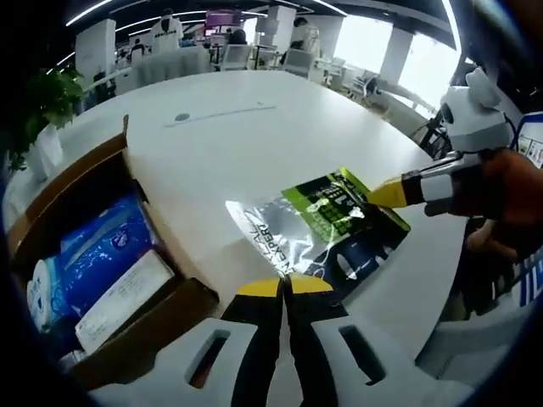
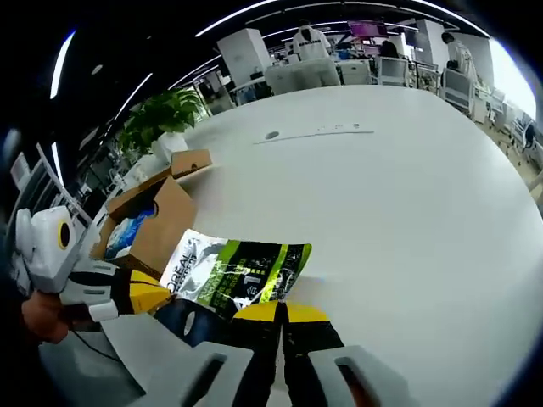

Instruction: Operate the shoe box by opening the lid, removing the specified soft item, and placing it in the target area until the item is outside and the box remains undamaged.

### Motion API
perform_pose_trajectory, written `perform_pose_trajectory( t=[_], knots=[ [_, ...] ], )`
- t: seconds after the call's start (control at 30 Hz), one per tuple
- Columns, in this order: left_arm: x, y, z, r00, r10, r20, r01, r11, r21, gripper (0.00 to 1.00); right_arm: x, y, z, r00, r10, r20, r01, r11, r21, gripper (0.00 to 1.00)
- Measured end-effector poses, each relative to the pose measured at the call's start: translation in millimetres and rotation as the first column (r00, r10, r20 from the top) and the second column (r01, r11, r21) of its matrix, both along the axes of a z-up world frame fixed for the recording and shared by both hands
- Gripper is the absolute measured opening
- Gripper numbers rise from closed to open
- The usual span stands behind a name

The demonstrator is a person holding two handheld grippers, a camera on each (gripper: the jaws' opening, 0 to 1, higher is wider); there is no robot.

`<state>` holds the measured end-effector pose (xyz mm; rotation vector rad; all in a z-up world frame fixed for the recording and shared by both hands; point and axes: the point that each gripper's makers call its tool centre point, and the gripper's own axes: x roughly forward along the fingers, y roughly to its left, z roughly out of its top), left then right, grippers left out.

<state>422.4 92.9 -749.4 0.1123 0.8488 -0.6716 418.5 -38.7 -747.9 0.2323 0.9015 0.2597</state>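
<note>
My left gripper [image 1: 284,287] and right gripper [image 2: 281,312]: jaws closed on the pouch [image 1: 318,225] edges. Pouch reads "L'OREAL", flat on white tabletop [image 1: 246,144]. Open shoe box [image 1: 59,212] alongside holds blue packs [image 1: 102,254].

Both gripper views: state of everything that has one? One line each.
shoe box: open, flaps out, on the table beside the pouch
blue pack: inside the box
white pack: inside the box, next to the blue one
pouch: out of the box, lying flat on the white table
left gripper: shut on pouch
right gripper: shut on pouch
</note>
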Motion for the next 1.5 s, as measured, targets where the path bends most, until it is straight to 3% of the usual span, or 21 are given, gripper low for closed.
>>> perform_pose_trajectory(
  t=[0.33,1.0,1.5],
  knots=[
    [8.1,11.2,-12.5,0.998,0.054,-0.020,-0.053,0.998,0.024,0.01,8.9,7.6,-13.4,1.000,0.012,-0.015,-0.012,1.000,0.006,0.00],
    [9.6,13.0,-26.0,0.992,0.111,-0.055,-0.109,0.993,0.042,0.03,16.6,5.0,-25.7,1.000,-0.011,-0.028,0.011,1.000,0.007,0.00],
    [12.2,14.0,-30.9,0.993,0.103,-0.055,-0.100,0.993,0.060,0.10,21.3,5.7,-29.6,0.997,-0.068,-0.028,0.069,0.998,0.017,0.00]
  ],
)
